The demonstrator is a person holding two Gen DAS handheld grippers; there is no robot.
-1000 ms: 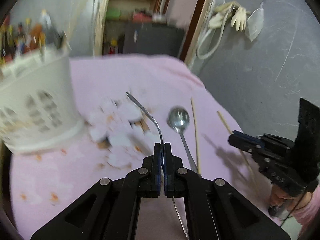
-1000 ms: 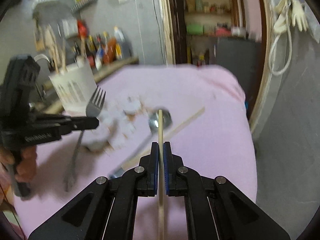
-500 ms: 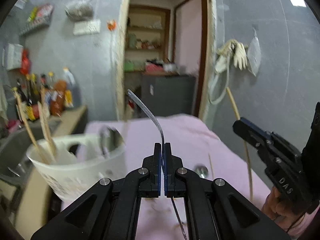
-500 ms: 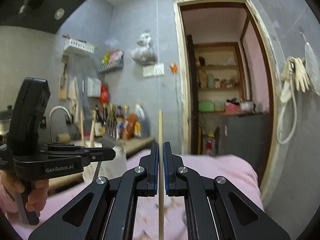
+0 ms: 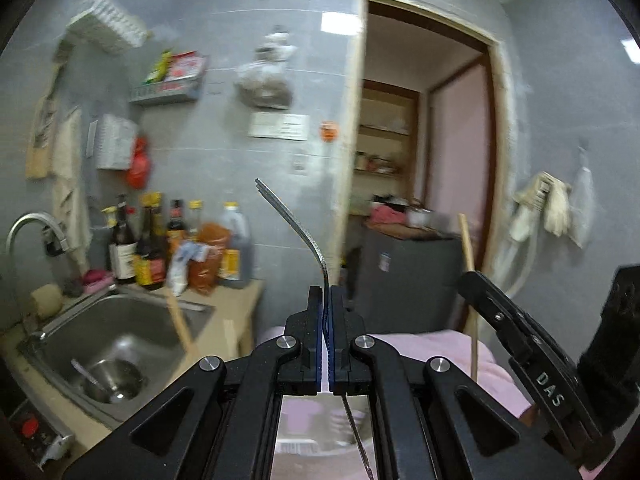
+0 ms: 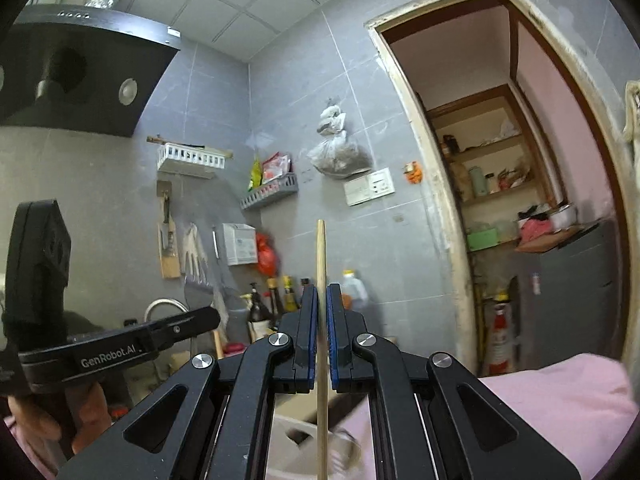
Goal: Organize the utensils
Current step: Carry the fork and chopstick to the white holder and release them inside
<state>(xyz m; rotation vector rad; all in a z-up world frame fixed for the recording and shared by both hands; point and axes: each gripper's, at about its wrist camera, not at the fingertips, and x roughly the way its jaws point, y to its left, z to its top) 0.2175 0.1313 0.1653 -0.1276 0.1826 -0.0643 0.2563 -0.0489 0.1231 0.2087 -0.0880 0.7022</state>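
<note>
The left gripper (image 5: 325, 300) is clenched on a metal fork (image 5: 298, 224), gripping its handle so the curved tines rise above the jaws and the handle end hangs down below them. The fork is held in the air, up and to the right of the steel sink (image 5: 116, 344), with the row of bottles (image 5: 176, 248) on the counter behind that sink. The right gripper (image 6: 319, 300) is clenched on a wooden chopstick (image 6: 321, 264), which stands nearly upright through the jaws, its tip well above them. In the left wrist view that chopstick (image 5: 468, 280) appears right of the sink, above the pink cloth (image 5: 440, 344).
</note>
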